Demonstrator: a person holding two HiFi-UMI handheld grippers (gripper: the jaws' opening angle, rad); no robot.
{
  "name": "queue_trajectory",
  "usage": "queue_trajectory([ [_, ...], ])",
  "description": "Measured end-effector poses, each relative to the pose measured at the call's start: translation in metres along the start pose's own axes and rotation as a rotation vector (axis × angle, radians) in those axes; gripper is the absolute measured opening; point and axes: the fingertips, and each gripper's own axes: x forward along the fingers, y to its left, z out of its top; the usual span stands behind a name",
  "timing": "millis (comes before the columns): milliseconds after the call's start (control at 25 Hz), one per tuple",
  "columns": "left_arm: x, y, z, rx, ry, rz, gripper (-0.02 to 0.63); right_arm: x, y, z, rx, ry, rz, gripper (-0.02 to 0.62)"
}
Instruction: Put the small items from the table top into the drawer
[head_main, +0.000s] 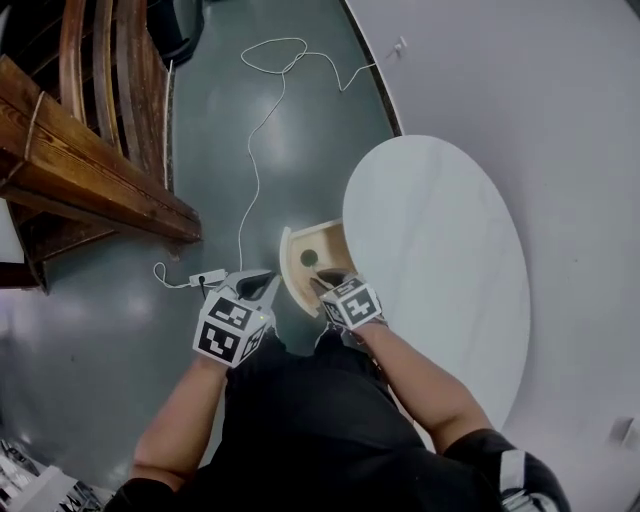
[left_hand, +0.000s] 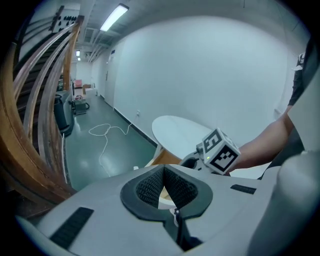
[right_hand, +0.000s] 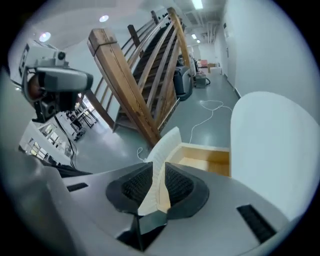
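Drawer found open, drawer front clamped in R gripper. L gripper jaws together, nothing held. Table top right of R gripper: no small items seen, so task judged near done.

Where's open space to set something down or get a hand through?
The white table top is bare all over, right of the drawer. The drawer floor is bare too, but its front is crowded: right hand-held gripper clamped on it, left hand-held gripper alongside.
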Motion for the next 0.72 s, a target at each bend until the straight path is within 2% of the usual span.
queue_trajectory([
  [200,0.005,-0.016,0.029,0.054,-0.037,-0.016,0.014,-0.065,0.004,0.042,0.009,-0.179,-0.028,0.066],
  [440,0.000,-0.038,0.066,0.122,-0.105,-0.043,0.014,-0.141,-0.004,0.083,-0.014,-0.385,-0.122,0.017],
  [600,-0.004,-0.047,0.086,0.168,-0.142,-0.045,0.014,-0.189,-0.017,0.092,0.012,-0.508,-0.177,0.009],
  [720,-0.008,-0.050,0.097,0.191,-0.160,-0.041,0.014,-0.215,-0.027,0.089,0.029,-0.557,-0.222,0.008],
])
